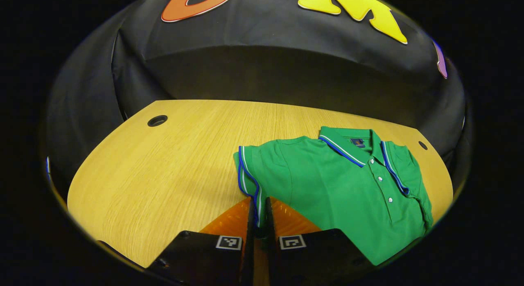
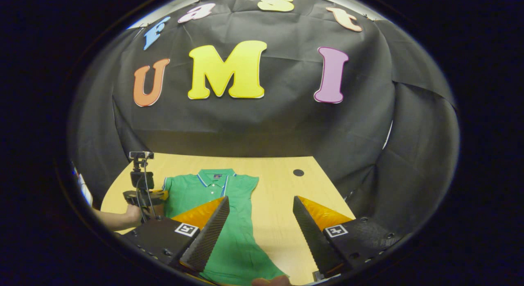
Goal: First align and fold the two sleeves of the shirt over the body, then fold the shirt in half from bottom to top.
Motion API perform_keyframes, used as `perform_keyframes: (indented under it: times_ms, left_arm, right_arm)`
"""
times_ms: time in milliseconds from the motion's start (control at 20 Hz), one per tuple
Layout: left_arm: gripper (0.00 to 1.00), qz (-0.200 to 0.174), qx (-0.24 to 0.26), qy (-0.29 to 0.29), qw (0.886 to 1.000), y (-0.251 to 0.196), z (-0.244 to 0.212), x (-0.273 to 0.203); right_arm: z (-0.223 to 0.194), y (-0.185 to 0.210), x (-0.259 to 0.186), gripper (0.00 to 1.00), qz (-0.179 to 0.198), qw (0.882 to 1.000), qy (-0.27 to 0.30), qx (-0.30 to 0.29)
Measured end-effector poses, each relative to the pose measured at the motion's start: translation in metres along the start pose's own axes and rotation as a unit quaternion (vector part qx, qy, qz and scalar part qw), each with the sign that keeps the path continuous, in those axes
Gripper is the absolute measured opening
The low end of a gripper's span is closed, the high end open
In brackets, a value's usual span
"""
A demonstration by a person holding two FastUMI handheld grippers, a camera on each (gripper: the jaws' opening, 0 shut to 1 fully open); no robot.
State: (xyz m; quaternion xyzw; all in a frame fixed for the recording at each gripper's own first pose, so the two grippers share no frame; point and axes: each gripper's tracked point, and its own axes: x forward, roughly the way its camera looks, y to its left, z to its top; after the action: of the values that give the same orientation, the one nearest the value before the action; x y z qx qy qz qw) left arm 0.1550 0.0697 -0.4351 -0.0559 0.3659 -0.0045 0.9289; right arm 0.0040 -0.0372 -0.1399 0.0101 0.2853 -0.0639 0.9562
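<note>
Because its trimmed sleeve must fold over the body, the green polo shirt, lying flat on the wooden table at lower right of the left gripper view, is pinched there by the clenched left gripper. The right gripper hangs released above the shirt's lower part at bottom centre of its own view, seemingly waiting its turn.

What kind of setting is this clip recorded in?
Probably a staged recording booth, not a home: black cloth wall drapes behind a wooden desk with cable holes, and a green polo shirt lies flat on it. The left tool pinches one sleeve.
</note>
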Motion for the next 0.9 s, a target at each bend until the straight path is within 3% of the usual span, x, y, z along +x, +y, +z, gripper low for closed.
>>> perform_keyframes:
  times_ms: [100,400,650,900]
  left_arm:
    - [0.14,-0.007,-0.015,-0.029,0.999,0.001,0.020,-0.009]
    - [0.13,-0.022,-0.024,-0.053,0.998,-0.008,0.066,-0.032]
    - [0.07,-0.038,0.006,-0.046,0.998,-0.056,0.084,-0.042]
    - [0.07,-0.048,0.052,-0.022,0.997,-0.118,0.076,-0.030]
  right_arm:
    - [-0.002,0.002,0.002,0.96,0.005,1.000,0.003,0.002]
    - [-0.006,0.001,0.009,0.98,0.023,1.000,0.008,0.017]
    - [0.001,-0.011,0.007,0.97,0.025,0.999,-0.007,0.026]
    - [-0.002,-0.046,-0.005,0.97,0.001,0.999,-0.016,0.037]
